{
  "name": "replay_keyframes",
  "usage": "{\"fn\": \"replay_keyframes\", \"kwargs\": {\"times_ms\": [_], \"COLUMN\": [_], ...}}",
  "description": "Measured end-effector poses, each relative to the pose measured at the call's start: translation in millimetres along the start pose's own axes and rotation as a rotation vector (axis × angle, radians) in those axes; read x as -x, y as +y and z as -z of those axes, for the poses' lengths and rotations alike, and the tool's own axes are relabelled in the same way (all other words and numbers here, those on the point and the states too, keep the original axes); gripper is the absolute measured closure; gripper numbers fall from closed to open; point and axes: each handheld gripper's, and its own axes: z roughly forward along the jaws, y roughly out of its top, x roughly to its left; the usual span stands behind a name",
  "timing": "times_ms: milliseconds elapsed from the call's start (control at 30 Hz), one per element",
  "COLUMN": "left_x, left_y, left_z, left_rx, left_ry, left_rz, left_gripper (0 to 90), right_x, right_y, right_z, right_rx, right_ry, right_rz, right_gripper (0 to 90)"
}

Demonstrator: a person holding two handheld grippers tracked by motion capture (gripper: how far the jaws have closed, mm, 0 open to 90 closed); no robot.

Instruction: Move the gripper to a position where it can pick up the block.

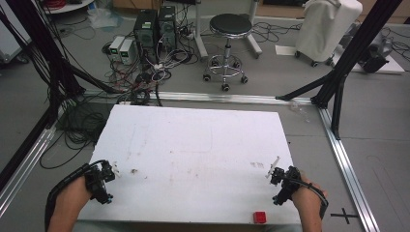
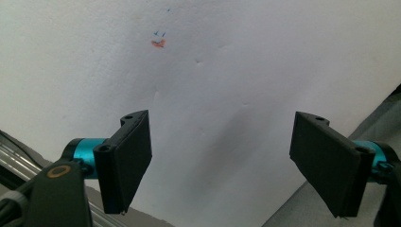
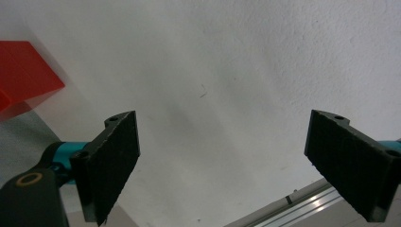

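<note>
the small red cube (image 1: 259, 217) sits on the white foam board (image 1: 193, 145) at its near edge, toward the person's right, and it serves as the anchor here. the right gripper (image 1: 276, 183) hovers just beyond and to the right of the cube, near it but not touching, jaws spread wide with nothing between them; in the right gripper view the cube (image 3: 23, 71) shows off to the side of the jaws, so the hand probably needs to turn toward it first. the left gripper (image 1: 107, 178) waits well apart from the cube at the board's opposite edge, jaws also wide and empty, likely parked clear so the reach stays unobstructed
</note>
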Motion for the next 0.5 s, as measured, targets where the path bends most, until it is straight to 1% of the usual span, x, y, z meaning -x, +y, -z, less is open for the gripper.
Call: {"fn": "replay_keyframes", "kwargs": {"times_ms": [33,100,333,400,500], "left_x": [0.2,0.7,0.8,0.8,1.1], "left_y": [-0.3,-0.4,0.0,0.1,0.2], "left_z": [0.2,0.2,0.3,0.1,0.5], "left_rx": [-0.001,0.002,0.006,0.006,0.004], "left_ry": [-0.008,-0.005,-0.006,-0.011,-0.003], "left_rz": [0.004,0.005,0.003,0.002,0.004], "left_gripper": [21.9,21.9,21.9,21.9,21.9], "right_x": [-0.1,0.5,0.9,1.6,2.4], "right_y": [-0.6,-1.2,-2.8,-4.1,-5.4], "right_z": [0.4,0.2,1.8,1.0,-0.2], "right_rx": [0.000,0.000,0.004,0.002,0.001], "right_ry": [-0.003,0.000,-0.011,-0.006,-0.005], "right_rz": [-0.005,0.004,-0.006,-0.004,-0.006], "right_gripper": [10.4,10.4,10.4,10.4,10.4]}}
